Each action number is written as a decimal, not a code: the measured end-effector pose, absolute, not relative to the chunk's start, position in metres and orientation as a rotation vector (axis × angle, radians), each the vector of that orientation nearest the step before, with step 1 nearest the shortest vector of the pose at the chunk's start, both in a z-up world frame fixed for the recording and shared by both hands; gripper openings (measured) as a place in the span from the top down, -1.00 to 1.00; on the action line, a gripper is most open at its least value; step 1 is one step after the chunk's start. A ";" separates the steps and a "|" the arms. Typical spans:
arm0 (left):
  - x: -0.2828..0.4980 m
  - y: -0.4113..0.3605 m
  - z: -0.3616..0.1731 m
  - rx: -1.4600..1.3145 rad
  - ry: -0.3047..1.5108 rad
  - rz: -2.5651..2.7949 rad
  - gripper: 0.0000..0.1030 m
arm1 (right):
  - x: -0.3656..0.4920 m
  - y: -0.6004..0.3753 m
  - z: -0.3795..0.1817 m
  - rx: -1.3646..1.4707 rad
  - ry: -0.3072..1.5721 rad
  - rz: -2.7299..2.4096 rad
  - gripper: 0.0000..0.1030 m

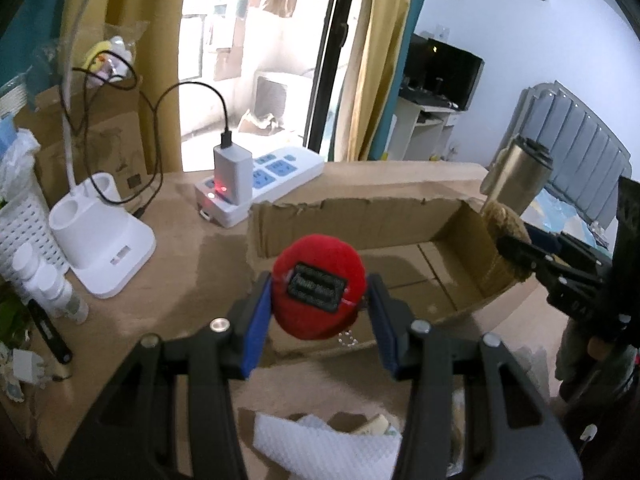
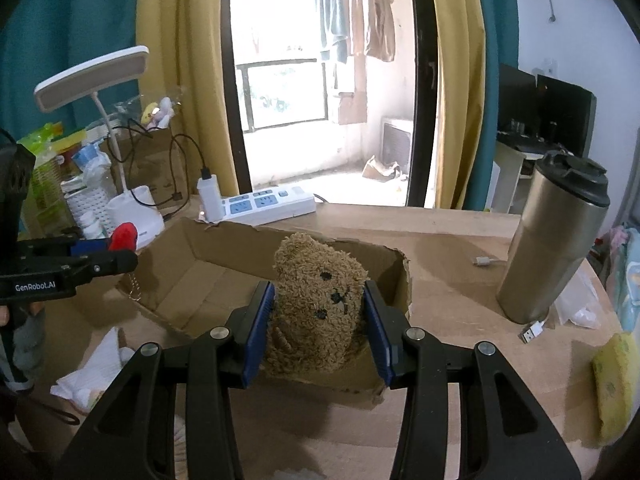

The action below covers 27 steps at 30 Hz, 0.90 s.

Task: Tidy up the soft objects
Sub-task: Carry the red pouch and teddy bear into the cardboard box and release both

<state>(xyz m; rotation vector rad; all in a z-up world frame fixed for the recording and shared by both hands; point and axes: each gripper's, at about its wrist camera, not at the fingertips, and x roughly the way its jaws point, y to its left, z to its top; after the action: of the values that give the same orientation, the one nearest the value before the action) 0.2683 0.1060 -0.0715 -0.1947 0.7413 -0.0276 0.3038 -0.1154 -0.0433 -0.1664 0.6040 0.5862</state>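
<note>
Two tools both loaded over the cardboard box (image 2: 208, 280) on the tabletop (image 2: 460, 280): left tool (image 1: 320, 300) clamps a red plush ball (image 1: 318, 292), right tool (image 2: 320, 316) squeezes a brown teddy bear (image 2: 316, 304).

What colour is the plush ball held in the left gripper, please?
Red, with a black label; the plush ball shows best in the left wrist view.

Label text on the red plush (image 1: 319, 297) between the fingers was illegible; the teddy bear (image 2: 316, 308) hid the box floor beyond.
</note>
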 end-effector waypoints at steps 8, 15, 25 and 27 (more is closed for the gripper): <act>0.284 0.100 -0.089 -0.177 0.811 -0.030 0.08 | 0.320 -0.113 -0.055 -0.163 0.637 0.573 0.08; 0.284 0.101 -0.094 -0.178 0.833 -0.021 0.05 | 0.320 -0.113 -0.059 -0.183 0.654 0.560 0.08; 0.281 0.097 -0.094 -0.140 0.853 -0.032 0.03 | 0.312 -0.122 -0.066 -0.172 0.700 0.496 0.04; 0.279 0.097 -0.093 -0.144 0.851 -0.038 0.01 | 0.311 -0.123 -0.066 -0.159 0.705 0.492 -0.03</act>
<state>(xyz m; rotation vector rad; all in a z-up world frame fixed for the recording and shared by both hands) 0.2790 0.0968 -0.0932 -0.1444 0.8514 -0.0381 0.3112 -0.1234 -0.0662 -0.1592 0.7050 0.4916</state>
